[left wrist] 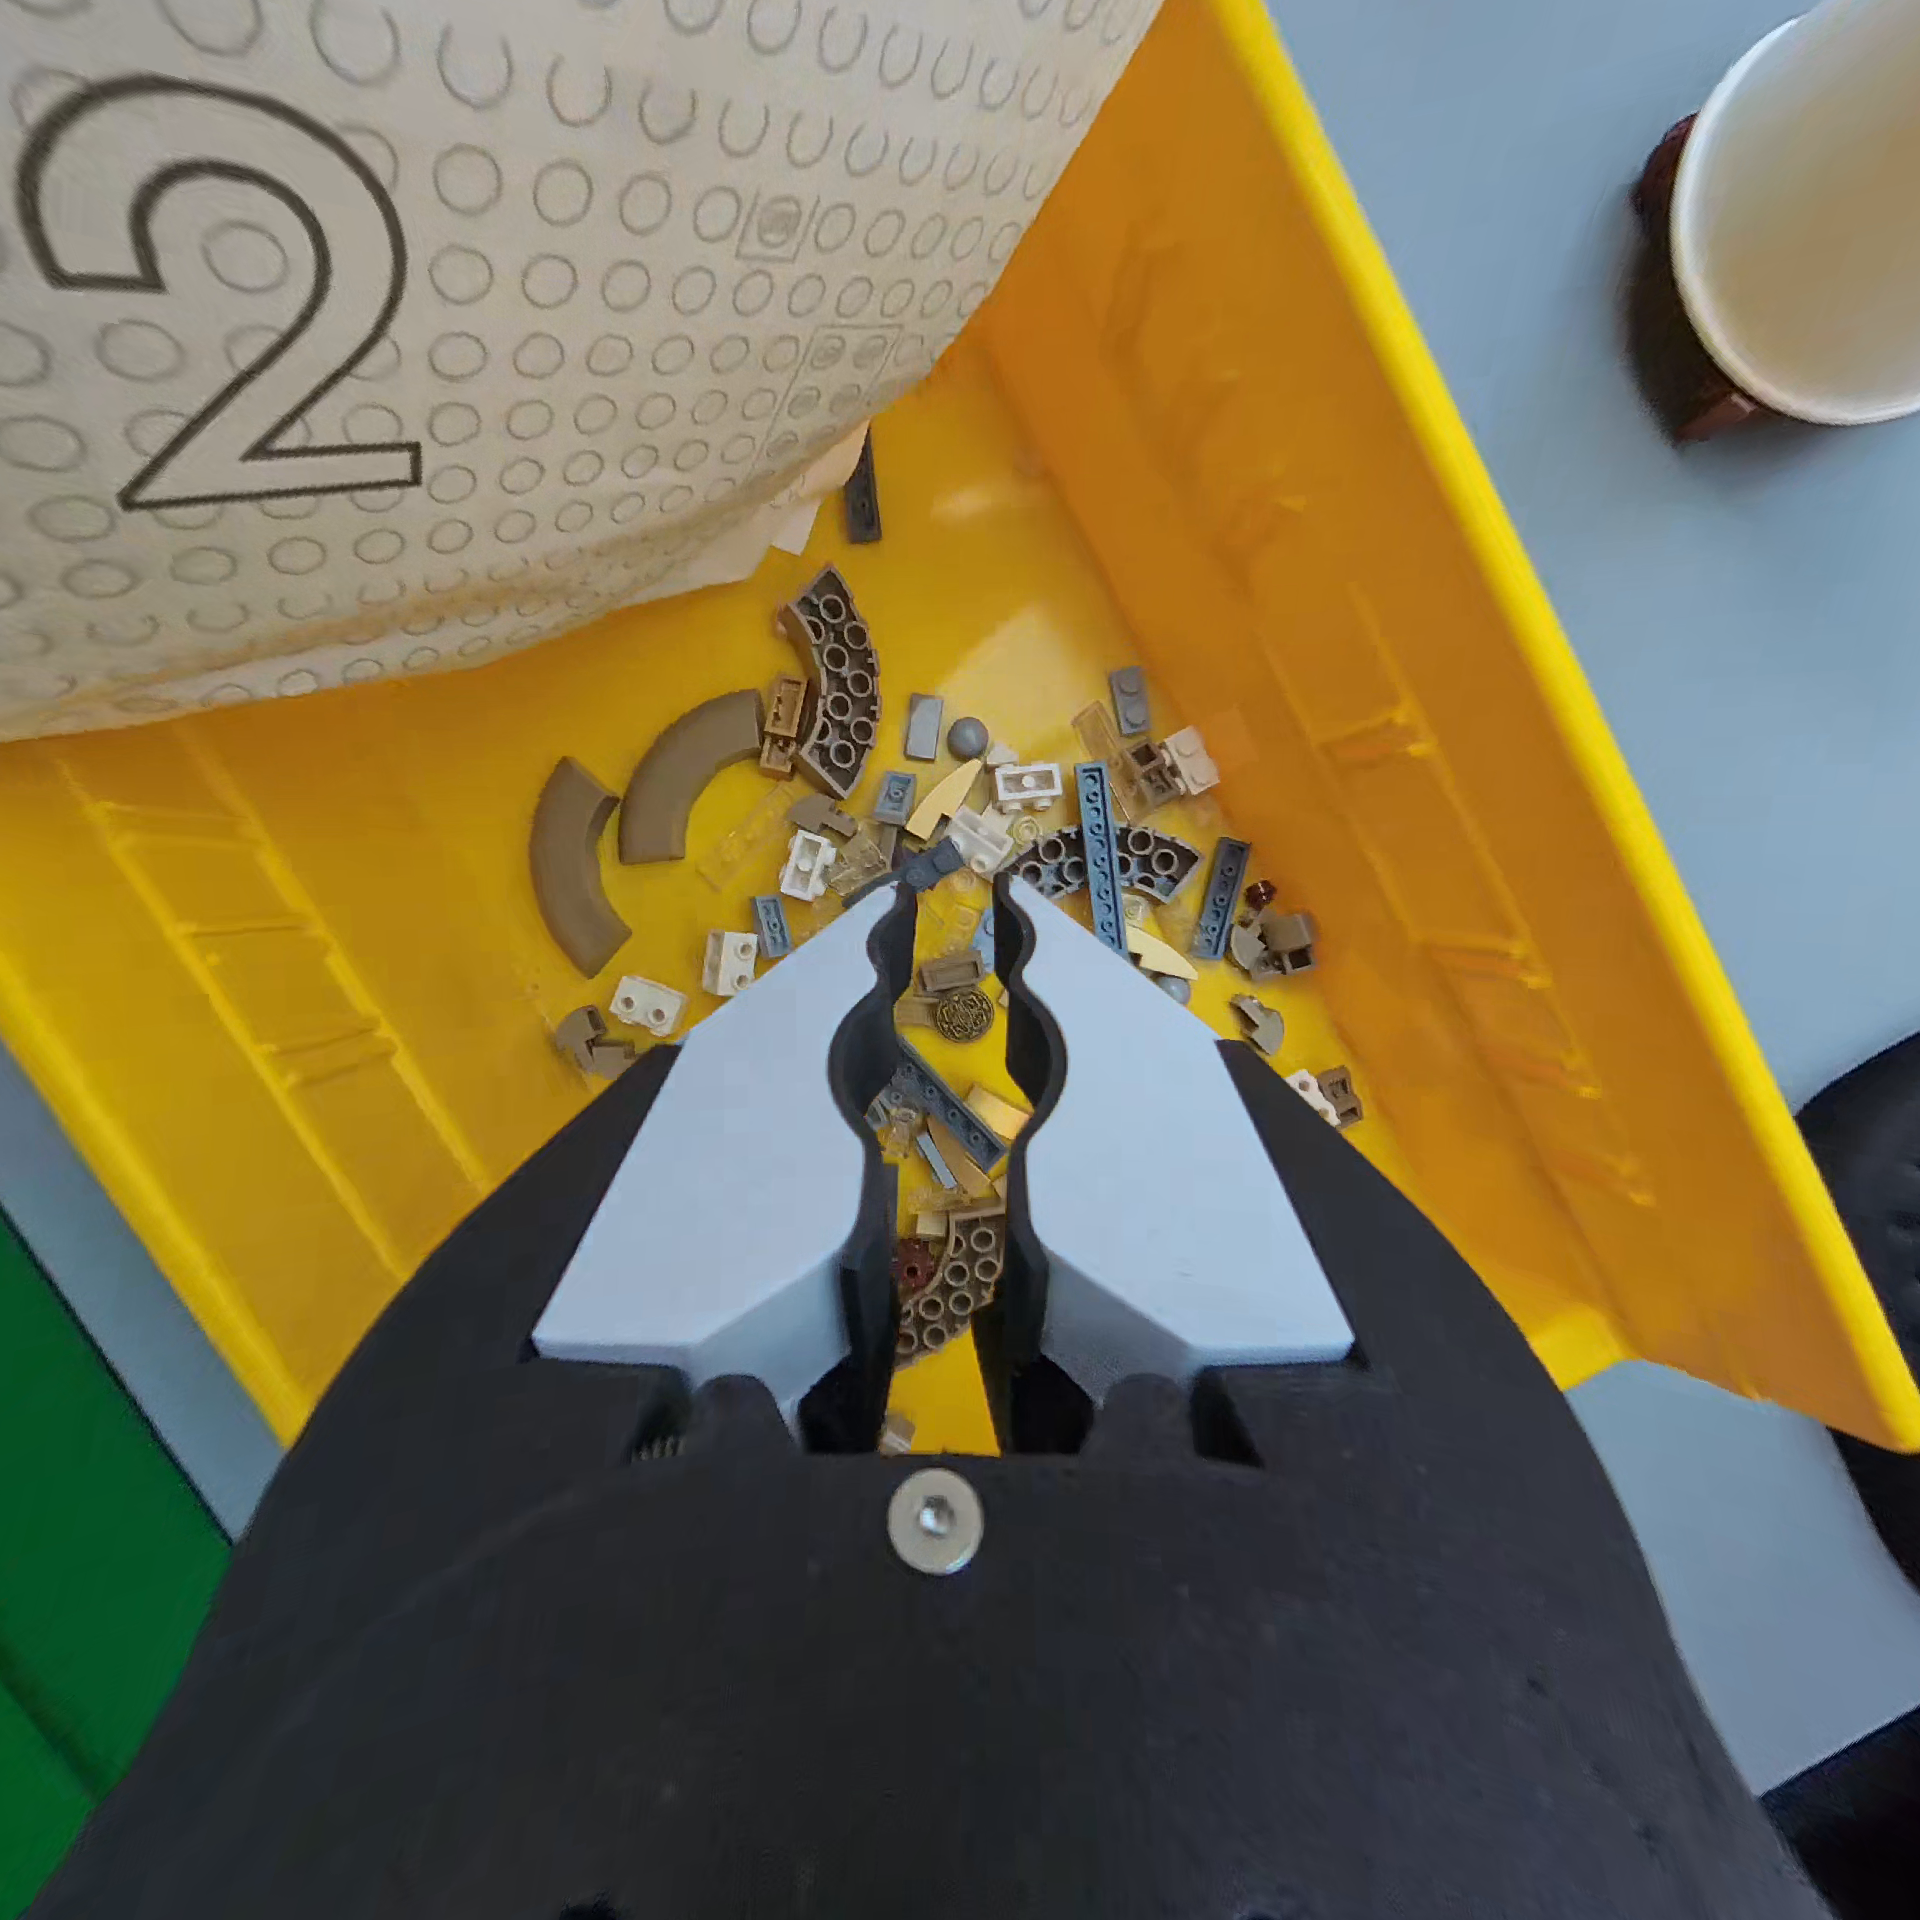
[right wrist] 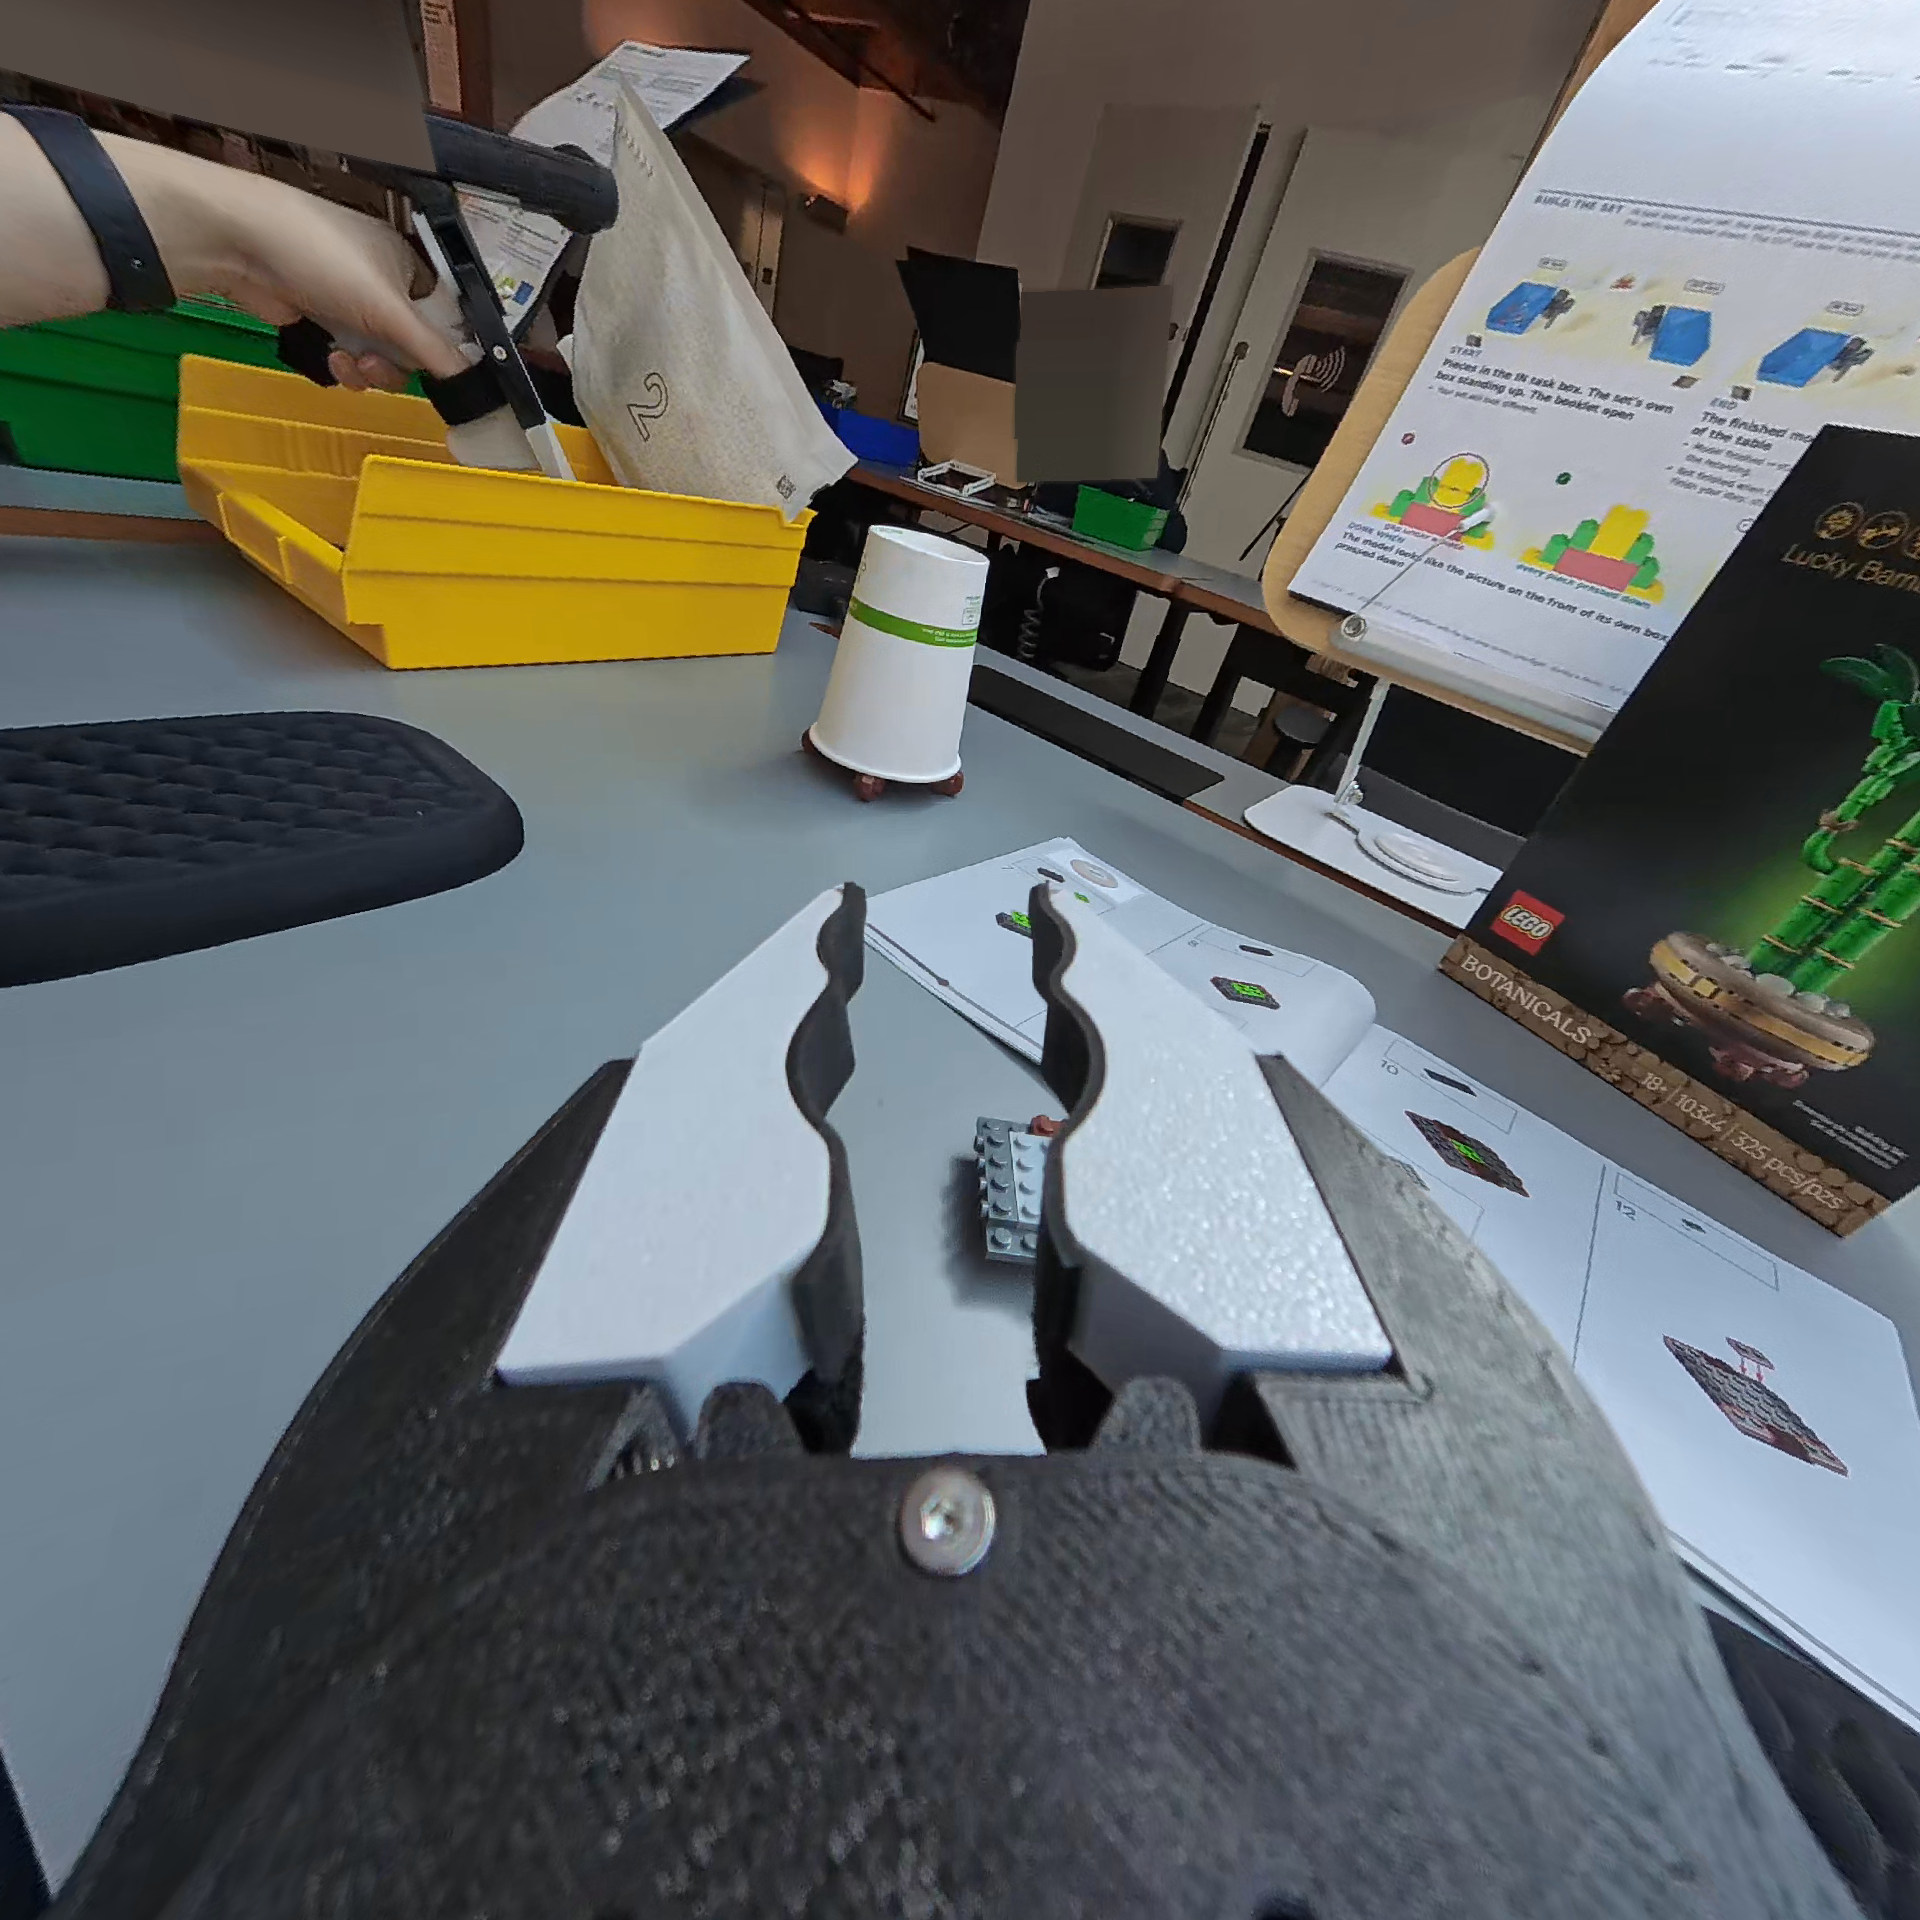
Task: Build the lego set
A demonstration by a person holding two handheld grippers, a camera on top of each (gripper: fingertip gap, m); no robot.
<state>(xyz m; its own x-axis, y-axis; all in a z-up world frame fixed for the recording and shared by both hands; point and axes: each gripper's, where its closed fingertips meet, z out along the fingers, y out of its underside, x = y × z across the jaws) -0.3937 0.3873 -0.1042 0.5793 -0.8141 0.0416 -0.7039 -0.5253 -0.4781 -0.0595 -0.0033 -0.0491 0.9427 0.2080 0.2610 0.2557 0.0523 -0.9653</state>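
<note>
My left gripper (left wrist: 954, 888) hangs over the yellow bin (left wrist: 1299, 623), its jaws a narrow gap apart with nothing between them. Several loose tan, grey, white and gold Lego pieces (left wrist: 831, 686) lie on the bin floor below it. A small dark grey piece (left wrist: 928, 868) lies at the left fingertip. My right gripper (right wrist: 945, 899) is open and low over the grey table. A small grey studded plate assembly (right wrist: 1010, 1195) lies on the table between its fingers, close to the right finger. In the right wrist view a hand holds the left gripper (right wrist: 499, 416) in the bin (right wrist: 520, 582).
A numbered paper bag (left wrist: 416, 312) leans in the bin and also shows in the right wrist view (right wrist: 686, 384). A white paper cup (right wrist: 904, 665) stands on brown pieces. An open instruction booklet (right wrist: 1558, 1247), the set's box (right wrist: 1766, 831), a black mesh pad (right wrist: 208, 821) and a green bin (right wrist: 83, 384) surround the work area. The grippers' ends are close to 50 centimetres from one another.
</note>
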